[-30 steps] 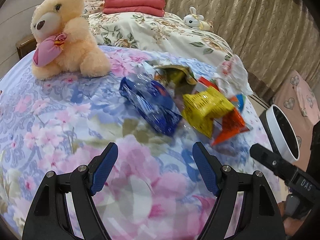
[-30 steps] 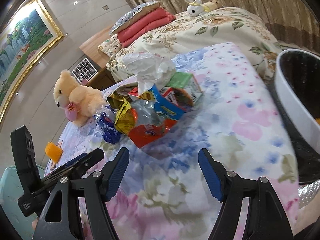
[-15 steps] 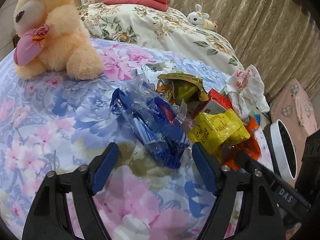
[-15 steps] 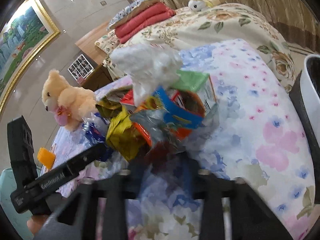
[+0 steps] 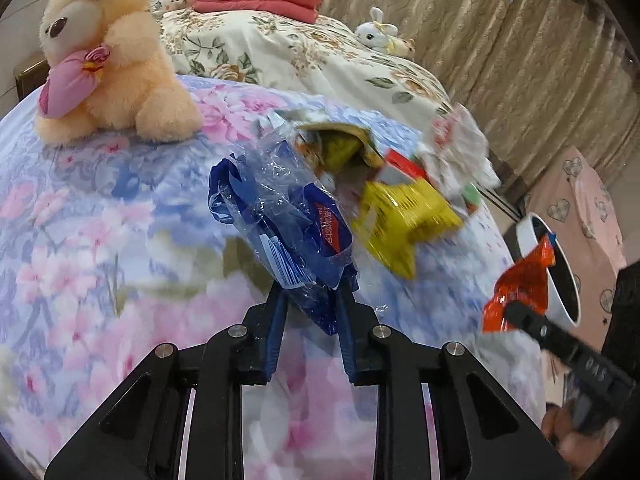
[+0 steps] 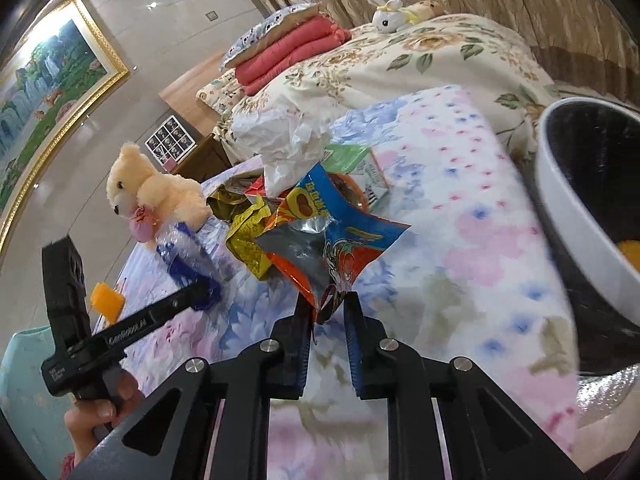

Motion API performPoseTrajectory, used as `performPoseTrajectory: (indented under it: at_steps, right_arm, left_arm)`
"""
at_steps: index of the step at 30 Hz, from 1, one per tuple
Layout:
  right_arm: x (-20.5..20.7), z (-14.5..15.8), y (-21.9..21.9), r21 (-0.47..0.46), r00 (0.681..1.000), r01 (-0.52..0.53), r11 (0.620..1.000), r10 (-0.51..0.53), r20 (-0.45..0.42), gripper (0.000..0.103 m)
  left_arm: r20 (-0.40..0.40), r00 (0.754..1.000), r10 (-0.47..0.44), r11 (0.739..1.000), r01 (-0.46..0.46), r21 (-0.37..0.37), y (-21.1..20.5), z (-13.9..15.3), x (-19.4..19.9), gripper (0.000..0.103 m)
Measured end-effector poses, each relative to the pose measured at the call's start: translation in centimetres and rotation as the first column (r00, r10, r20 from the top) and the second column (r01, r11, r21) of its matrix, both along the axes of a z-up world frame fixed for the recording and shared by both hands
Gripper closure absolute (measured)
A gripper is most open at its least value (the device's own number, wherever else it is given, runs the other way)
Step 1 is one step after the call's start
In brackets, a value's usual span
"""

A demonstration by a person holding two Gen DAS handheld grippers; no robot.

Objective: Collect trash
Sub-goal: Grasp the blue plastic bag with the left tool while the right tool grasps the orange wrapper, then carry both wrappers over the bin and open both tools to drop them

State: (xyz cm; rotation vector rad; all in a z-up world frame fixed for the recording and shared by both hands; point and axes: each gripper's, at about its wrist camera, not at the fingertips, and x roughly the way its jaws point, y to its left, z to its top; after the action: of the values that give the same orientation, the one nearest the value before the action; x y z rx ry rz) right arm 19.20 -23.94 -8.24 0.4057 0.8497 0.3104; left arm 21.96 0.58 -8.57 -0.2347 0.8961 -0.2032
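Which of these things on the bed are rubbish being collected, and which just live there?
Part of the job: blue wrapper, orange snack bag, yellow wrapper, crumpled paper, white bin.

Just lying about: teddy bear, toy rabbit, folded red blankets.

Blue wrapper (image 5: 288,236), floral pink-blue bedspread (image 5: 100,240)

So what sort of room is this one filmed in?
Most likely a home bedroom. A bed with a floral bedspread carries folded red blankets and a toy rabbit, a teddy bear sits on the nearer quilt, and pleated curtains hang behind.
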Motion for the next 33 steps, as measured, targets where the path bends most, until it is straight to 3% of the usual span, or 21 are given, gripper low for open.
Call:
performPoseTrajectory:
  at_steps: [14,33]
  right_arm:
    - [-3.9,1.1,-4.9,-0.008,0.997,0.071,0.997,-0.071,0.024,0.087]
    - [-6.3,2.6,-12.1,-0.013,0.981,0.187,0.982,-0.186,0.055,0.087]
  left_arm:
    - [0.035,0.982,-0.184,0.983,0.183,0.006,-6.5,2.0,-5.2,0.081]
    - [0.052,0.939,-0.340,0.940,0.338,0.031,-14.9,3.5,-5.3,0.081]
